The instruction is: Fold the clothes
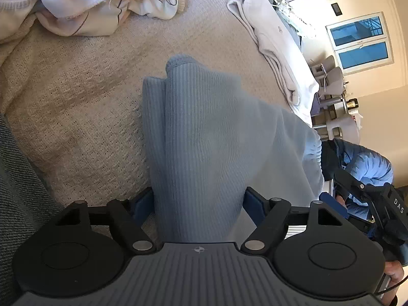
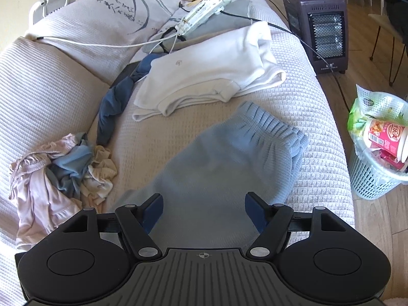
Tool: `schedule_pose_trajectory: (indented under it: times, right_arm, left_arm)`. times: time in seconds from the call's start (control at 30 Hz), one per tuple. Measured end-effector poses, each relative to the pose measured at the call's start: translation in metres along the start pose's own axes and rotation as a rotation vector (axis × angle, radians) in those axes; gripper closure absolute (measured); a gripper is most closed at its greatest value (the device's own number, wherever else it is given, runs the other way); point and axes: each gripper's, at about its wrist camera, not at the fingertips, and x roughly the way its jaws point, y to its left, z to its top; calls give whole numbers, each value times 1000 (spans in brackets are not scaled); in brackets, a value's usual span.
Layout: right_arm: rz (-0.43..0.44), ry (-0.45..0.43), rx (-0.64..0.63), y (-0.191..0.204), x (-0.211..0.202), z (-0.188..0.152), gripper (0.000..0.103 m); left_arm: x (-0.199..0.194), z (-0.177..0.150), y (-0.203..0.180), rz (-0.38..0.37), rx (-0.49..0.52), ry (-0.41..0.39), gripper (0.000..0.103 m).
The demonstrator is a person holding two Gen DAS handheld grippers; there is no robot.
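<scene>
Light blue ribbed pants (image 1: 204, 140) lie folded on the beige sofa cover, their elastic waistband (image 2: 270, 125) pointing away from me in the right wrist view. My left gripper (image 1: 199, 204) is wide open, with the blue cloth running up between its blue pads (image 1: 142, 204). My right gripper (image 2: 204, 209) is also wide open, its pads (image 2: 153, 209) on either side of the pants (image 2: 216, 168), above the cloth. The right gripper also shows at the right edge of the left wrist view (image 1: 377, 204).
A folded white garment (image 2: 211, 74) lies beyond the pants. A heap of unfolded clothes (image 2: 58, 173) sits at the left, a dark blue item (image 2: 114, 102) beside it. Cables and a power strip (image 2: 204, 7) lie at the back. A heater (image 2: 318, 25) and a waste basket (image 2: 377, 158) stand on the floor.
</scene>
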Motion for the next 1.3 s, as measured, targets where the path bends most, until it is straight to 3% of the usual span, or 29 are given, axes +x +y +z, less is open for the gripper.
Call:
schedule_pose_trajectory:
  times: [0.07, 0.13, 0.37, 0.53, 0.77, 0.93, 1.07, 1.17, 1.3]
  right_arm:
    - [-1, 1, 1, 0, 0, 0, 30]
    - [-1, 3, -1, 0, 1, 0, 30]
    - [8, -1, 1, -2, 0, 0, 30]
    - [9, -5, 2, -2, -1, -1, 30]
    - [8, -6, 4, -2, -1, -1, 30]
    - [8, -7, 10, -3, -1, -1, 30]
    - [10, 5, 11, -3, 2, 0, 30]
    - [3, 5, 6, -2, 2, 0, 30]
    - [6, 11, 12, -3, 3, 0, 30]
  left_arm:
    - [-1, 0, 0, -1, -1, -9, 46]
    - [-1, 0, 0, -11, 8, -17, 64]
    - [-4, 2, -1, -18, 30, -25, 82]
    - [-13, 8, -20, -5, 131, -32, 84]
    - [-28, 43, -59, 34, 377, -7, 84]
    - [-40, 64, -71, 83, 500, -54, 85]
    - [-22, 81, -58, 142, 459, -28, 85]
    - [-7, 77, -45, 187, 446, -6, 84]
    - [-7, 79, -33, 173, 391, -18, 80]
